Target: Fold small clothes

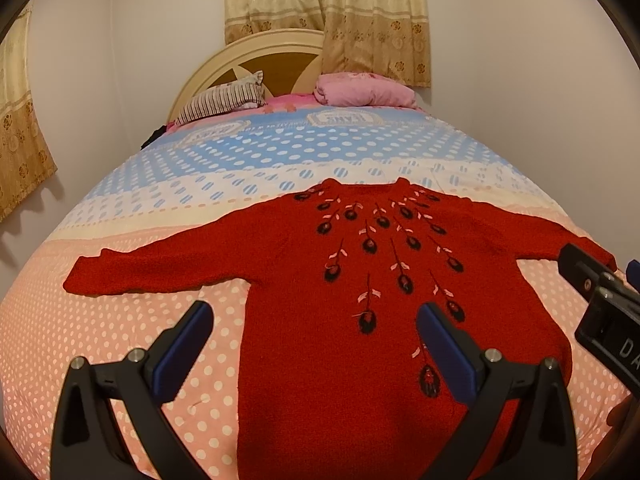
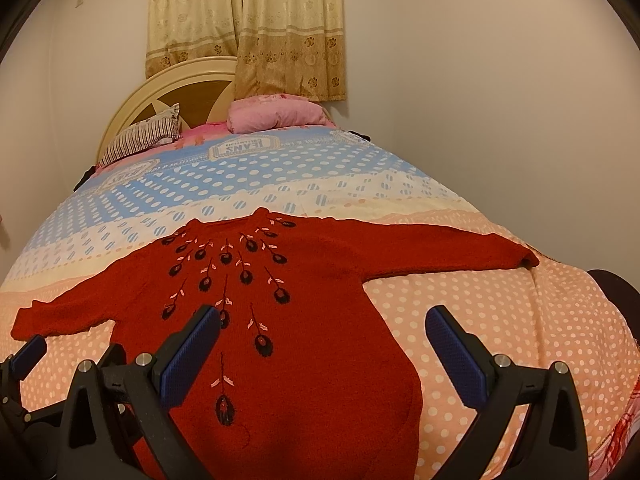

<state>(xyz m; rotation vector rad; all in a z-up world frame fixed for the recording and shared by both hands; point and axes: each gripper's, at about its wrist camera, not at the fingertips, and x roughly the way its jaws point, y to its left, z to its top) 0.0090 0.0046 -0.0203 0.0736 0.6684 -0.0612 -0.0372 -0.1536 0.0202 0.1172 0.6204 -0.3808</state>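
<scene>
Two grippers hang in front of me above the near edge of the bed, and both have their jaws spread wide with nothing between them. My left gripper [image 1: 314,332] straddles the sweater's left side seam: its left blue pad is over bare bedspread, its right pad over the red knit. My right gripper [image 2: 323,338] mirrors that on the other side, left pad over the knit, right pad over the pink dotted bedspread [image 2: 500,320]. Each camera catches the other gripper at its frame edge, so the two sit close side by side. Whether either one touches the fabric I cannot tell. The red sweater [image 1: 320,300] lies flat and face up on the bed, hem toward the near edge and neck toward the headboard, both sleeves stretched out sideways toward the left and right edges. Black and pink embroidered motifs fan down from its collar along the chest. Beyond the neckline the bedspread turns from pink to cream and then blue with white dots. At the far edge rest a striped pillow [image 1: 224,98] on the left and a pink pillow [image 1: 362,90] to its right, against a rounded cream headboard [image 1: 248,50]. Beige flowered curtains [image 1: 332,12] hang on the wall behind.
</scene>
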